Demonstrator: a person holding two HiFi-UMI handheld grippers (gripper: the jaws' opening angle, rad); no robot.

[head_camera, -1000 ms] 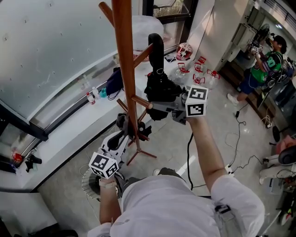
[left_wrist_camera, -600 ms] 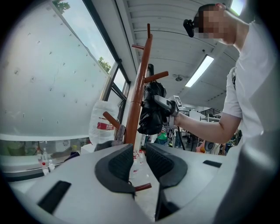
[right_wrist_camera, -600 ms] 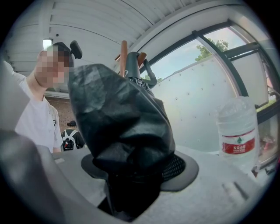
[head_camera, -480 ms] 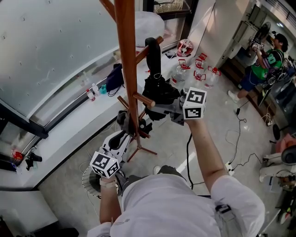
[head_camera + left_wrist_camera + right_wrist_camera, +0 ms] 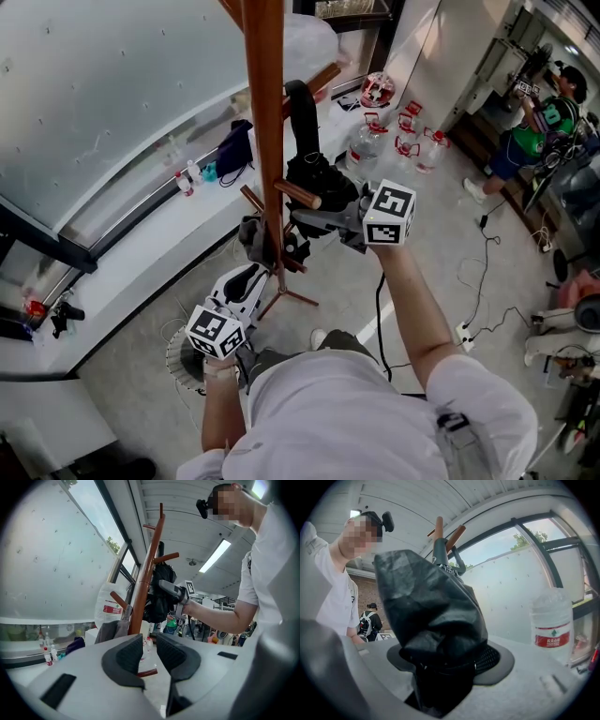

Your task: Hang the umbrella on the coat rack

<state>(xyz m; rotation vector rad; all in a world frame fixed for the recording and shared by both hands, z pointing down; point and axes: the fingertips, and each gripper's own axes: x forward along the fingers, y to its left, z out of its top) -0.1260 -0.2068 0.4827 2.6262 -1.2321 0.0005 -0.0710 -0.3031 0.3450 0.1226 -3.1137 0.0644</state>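
Umbrella (image 5: pixel 312 178), black, bunched, clamped in my right gripper (image 5: pixel 317 221) beside coat rack (image 5: pixel 265 112) pole; peg (image 5: pixel 298 194) juts across it. My left gripper (image 5: pixel 149 651) empty, jaws apart, low by pole. Water jugs (image 5: pixel 405 141) beyond.

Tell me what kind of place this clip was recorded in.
Probably an indoor lab or office workspace: large windows, water jugs and loose cables on the tiled floor, and another person working in the back.

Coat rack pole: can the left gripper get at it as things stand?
Probably yes: the left gripper is open and empty, and the coat rack pole rises just ahead, slightly left, with nothing visible between.
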